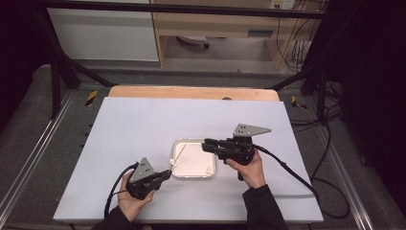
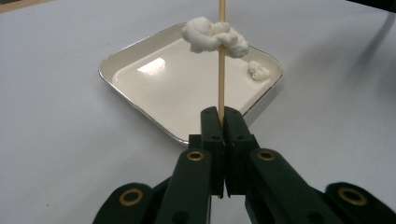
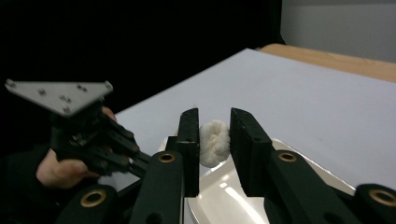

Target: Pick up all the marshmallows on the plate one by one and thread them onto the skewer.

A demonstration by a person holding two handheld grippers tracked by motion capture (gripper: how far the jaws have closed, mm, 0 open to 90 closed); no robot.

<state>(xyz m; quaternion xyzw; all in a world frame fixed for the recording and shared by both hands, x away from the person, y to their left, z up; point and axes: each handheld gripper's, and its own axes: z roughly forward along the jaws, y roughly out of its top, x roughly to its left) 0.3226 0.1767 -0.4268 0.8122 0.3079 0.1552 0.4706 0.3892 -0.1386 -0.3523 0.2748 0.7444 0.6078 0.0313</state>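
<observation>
Over the white tray point(image 1: 194, 167), the left gripper point(image 2: 222, 116) clamps a wooden skewer point(image 2: 221, 70) steady (one marshmallow point(image 2: 212, 36) threaded); the right gripper point(image 3: 214, 135) pinches another marshmallow point(image 3: 214, 142) for threading.

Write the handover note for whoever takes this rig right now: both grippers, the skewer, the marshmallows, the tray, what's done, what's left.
Left gripper: jaws shut on the wooden skewer, which points out over the white tray. One marshmallow is already threaded on it.
Right gripper: jaws shut on a second marshmallow, held above the tray, not yet on the skewer.
Loose marshmallow piece lies in the tray near its far corner.
Done: first marshmallow skewered, second picked up.
Left: probably bring the held marshmallow to the skewer tip and push it on, then pick up the loose one.
</observation>
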